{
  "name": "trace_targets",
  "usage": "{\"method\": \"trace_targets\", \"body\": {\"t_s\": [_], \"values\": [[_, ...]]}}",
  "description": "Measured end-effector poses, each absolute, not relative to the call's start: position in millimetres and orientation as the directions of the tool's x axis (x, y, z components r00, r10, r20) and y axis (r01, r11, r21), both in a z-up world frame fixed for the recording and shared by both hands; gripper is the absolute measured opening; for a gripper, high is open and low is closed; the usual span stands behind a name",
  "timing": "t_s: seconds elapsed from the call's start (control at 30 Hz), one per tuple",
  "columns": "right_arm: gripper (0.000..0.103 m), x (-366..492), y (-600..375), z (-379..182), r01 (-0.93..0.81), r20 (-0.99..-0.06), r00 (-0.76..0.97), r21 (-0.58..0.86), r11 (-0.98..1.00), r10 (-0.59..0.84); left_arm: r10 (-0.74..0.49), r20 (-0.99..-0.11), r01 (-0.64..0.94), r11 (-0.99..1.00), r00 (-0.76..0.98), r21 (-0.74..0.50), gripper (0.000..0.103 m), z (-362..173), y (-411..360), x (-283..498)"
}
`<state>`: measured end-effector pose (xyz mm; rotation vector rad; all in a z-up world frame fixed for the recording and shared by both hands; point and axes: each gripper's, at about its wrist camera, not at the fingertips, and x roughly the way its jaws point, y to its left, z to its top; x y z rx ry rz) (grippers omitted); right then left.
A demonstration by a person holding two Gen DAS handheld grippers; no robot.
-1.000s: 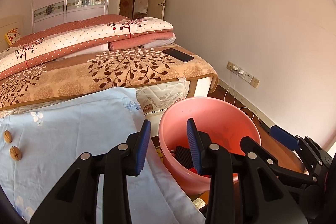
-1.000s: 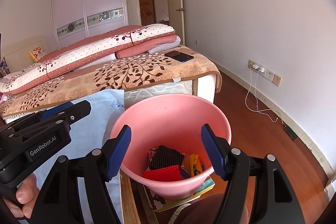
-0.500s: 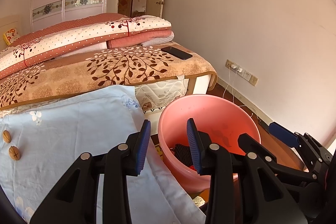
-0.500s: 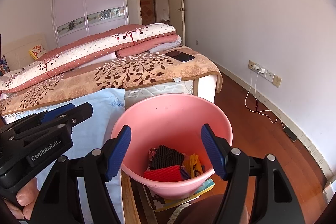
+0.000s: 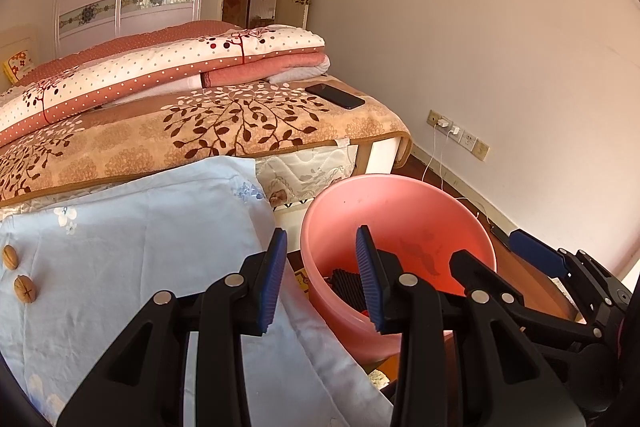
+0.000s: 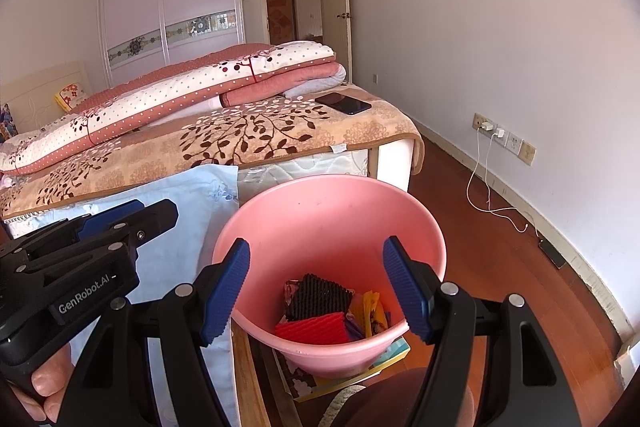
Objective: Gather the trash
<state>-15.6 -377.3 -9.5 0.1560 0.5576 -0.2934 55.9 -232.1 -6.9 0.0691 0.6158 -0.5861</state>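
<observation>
A pink bucket (image 6: 332,211) stands beside the cloth-covered table and holds trash: a black ridged piece (image 6: 318,297), a red ridged piece (image 6: 312,329) and yellow wrappers (image 6: 370,309). My right gripper (image 6: 318,287) is open and empty above the bucket's near rim. My left gripper (image 5: 322,275) is open and empty, straddling the bucket's left rim (image 5: 316,291) and the edge of the light blue cloth (image 5: 140,247). Two walnuts (image 5: 18,273) lie on the cloth at the far left. Each gripper shows in the other's view: the left (image 6: 96,227), the right (image 5: 536,255).
A bed (image 5: 220,131) with folded quilts and a black phone (image 5: 335,95) stands behind the table. Books (image 6: 360,371) lie under the bucket. A wall with sockets and a charger cable (image 6: 486,183) runs along the right, over a wooden floor.
Both views have risen and drifted slightly; the bucket sits a little lower in frame. Both grippers stay open and empty.
</observation>
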Motion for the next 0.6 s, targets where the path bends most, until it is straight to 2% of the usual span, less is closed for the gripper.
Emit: {"method": "trace_targets", "body": {"t_s": [0.6], "values": [[0.068, -10, -367, -9, 0.298, -0.547, 0.806, 0.049, 0.953, -0.224, -0.485, -0.57, 0.515, 0.848, 0.663, -0.122, 0.036, -9, -221, 62]]}}
